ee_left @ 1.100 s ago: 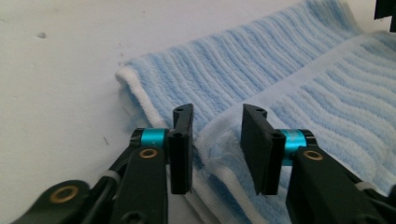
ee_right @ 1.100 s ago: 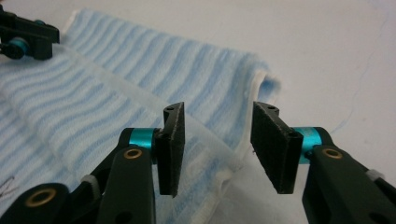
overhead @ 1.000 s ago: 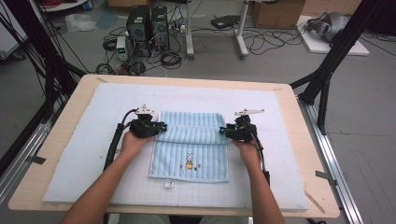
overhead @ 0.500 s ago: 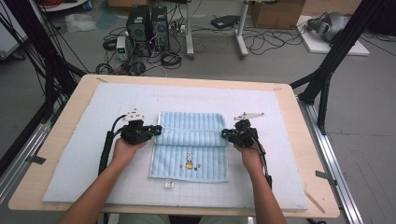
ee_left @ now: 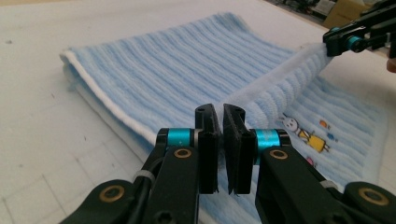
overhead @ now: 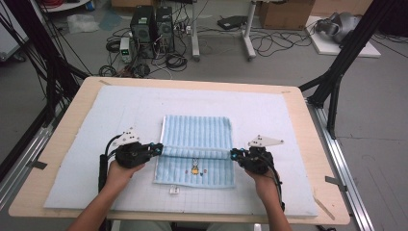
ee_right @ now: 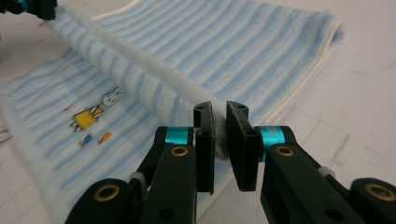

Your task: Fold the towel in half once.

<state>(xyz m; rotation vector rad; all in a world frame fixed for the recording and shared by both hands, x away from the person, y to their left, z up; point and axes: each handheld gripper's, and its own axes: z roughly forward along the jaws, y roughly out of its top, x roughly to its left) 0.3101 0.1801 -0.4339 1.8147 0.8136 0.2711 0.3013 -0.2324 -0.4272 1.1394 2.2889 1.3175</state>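
Observation:
A light blue striped towel (overhead: 197, 132) with a small rabbit picture (overhead: 195, 169) lies on the white mat (overhead: 269, 115). My left gripper (overhead: 158, 147) is shut on one end of a raised towel edge, and my right gripper (overhead: 234, 154) is shut on the other end. The edge stretches between them as a ridge across the towel's middle. In the left gripper view the pads of the left gripper (ee_left: 220, 112) pinch the towel (ee_left: 187, 60), with the right gripper (ee_left: 350, 39) far off. In the right gripper view the right gripper (ee_right: 219, 112) clamps the towel (ee_right: 243, 42).
The mat covers a wooden table (overhead: 67, 130). A small white tag (overhead: 174, 190) lies on the mat just in front of the towel. Black frame legs (overhead: 332, 91) stand at the table's sides, with computers (overhead: 151, 24) and cables on the floor beyond.
Both hands have moved toward the person, drawing the held towel edge from near the far end to the towel's middle. The right jaws closed tighter on the cloth.

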